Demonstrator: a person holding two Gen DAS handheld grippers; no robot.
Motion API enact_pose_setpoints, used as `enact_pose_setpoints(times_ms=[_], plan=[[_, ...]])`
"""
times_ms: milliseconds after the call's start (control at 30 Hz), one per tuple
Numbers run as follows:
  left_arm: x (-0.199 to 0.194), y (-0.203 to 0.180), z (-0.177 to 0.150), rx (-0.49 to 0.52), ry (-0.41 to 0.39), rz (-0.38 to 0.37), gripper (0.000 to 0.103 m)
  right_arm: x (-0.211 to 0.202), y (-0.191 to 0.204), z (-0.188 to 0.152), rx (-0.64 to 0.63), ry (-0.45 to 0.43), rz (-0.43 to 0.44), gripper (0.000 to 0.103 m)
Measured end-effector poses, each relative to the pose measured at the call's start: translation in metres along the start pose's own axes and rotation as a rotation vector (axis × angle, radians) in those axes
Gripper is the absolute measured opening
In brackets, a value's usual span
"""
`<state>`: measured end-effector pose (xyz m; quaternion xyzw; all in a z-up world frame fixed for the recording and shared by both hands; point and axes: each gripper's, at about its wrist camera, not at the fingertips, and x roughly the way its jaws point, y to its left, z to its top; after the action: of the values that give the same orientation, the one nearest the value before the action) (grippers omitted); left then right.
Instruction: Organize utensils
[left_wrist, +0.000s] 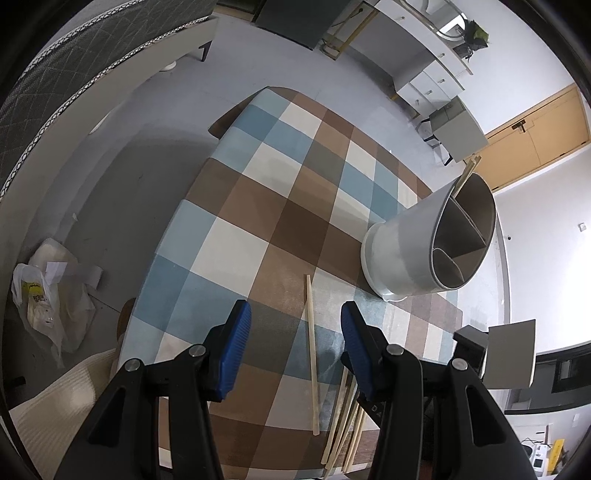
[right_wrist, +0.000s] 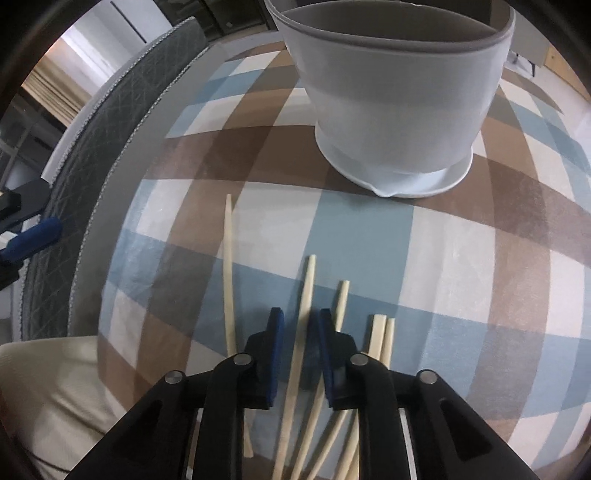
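Note:
A white utensil holder (left_wrist: 413, 240) with inner dividers stands on the checked tablecloth (left_wrist: 258, 192); chopstick tips (left_wrist: 470, 170) stick out of its far compartment. Several pale wooden chopsticks lie loose on the cloth: a single one (left_wrist: 312, 350) lies between my left gripper's (left_wrist: 295, 314) open blue fingers, well below them. In the right wrist view the holder (right_wrist: 399, 99) is close ahead. My right gripper (right_wrist: 301, 319) hangs low over the chopstick pile, its jaws a narrow gap apart on either side of one chopstick (right_wrist: 301, 321), not closed on it. Another chopstick (right_wrist: 229, 273) lies apart to the left.
A grey quilted chair back (right_wrist: 110, 122) curves along the table's left side, and a cream cushion (left_wrist: 55, 410) sits at the near edge. Plastic bags (left_wrist: 48, 299) lie on the floor to the left. A white cabinet (left_wrist: 436, 62) and a wooden door (left_wrist: 535, 129) stand beyond the table.

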<state>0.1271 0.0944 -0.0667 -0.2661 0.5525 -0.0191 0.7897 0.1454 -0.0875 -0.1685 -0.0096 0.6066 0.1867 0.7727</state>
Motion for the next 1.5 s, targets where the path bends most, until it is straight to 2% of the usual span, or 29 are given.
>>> enact_pose_setpoints(times_ms=[133, 267, 367, 500, 667, 800, 867, 1000, 1067, 1200, 1367, 1500], plan=[[-0.001, 0.000, 0.000, -0.004, -0.004, 0.002, 0.044, 0.004, 0.008, 0.006, -0.037, -0.015, -0.055, 0.018], [0.000, 0.006, 0.003, -0.025, -0.005, 0.016, 0.044, 0.010, 0.028, 0.011, -0.109, -0.040, -0.153, 0.019], [0.001, 0.011, 0.004, -0.036, -0.011, 0.039, 0.044, 0.011, 0.032, 0.012, -0.118, -0.062, -0.170, 0.005], [0.008, 0.017, 0.006, -0.049, -0.004, 0.079, 0.044, 0.003, 0.021, 0.010, -0.068, -0.096, -0.100, 0.004], [0.023, 0.015, 0.007, -0.035, 0.020, 0.096, 0.044, -0.040, -0.008, 0.003, 0.031, -0.227, 0.024, 0.004], [0.044, 0.001, 0.005, 0.026, 0.054, 0.102, 0.044, -0.086, -0.045, -0.014, 0.147, -0.341, 0.132, 0.004], [0.054, -0.008, 0.004, 0.058, 0.079, 0.089, 0.044, -0.106, -0.061, -0.028, 0.189, -0.388, 0.157, 0.004], [0.078, -0.019, 0.000, 0.099, 0.125, 0.135, 0.044, -0.127, -0.086, -0.040, 0.262, -0.467, 0.187, 0.004], [0.087, -0.023, -0.003, 0.115, 0.142, 0.159, 0.044, -0.129, -0.098, -0.042, 0.301, -0.488, 0.203, 0.004], [0.099, -0.030, -0.006, 0.160, 0.130, 0.259, 0.044, -0.123, -0.104, -0.044, 0.331, -0.483, 0.227, 0.004], [0.108, -0.035, -0.003, 0.139, 0.127, 0.223, 0.044, -0.132, -0.107, -0.048, 0.331, -0.507, 0.258, 0.004], [0.117, -0.037, 0.001, 0.143, 0.130, 0.234, 0.044, -0.136, -0.108, -0.046, 0.332, -0.537, 0.277, 0.004]])
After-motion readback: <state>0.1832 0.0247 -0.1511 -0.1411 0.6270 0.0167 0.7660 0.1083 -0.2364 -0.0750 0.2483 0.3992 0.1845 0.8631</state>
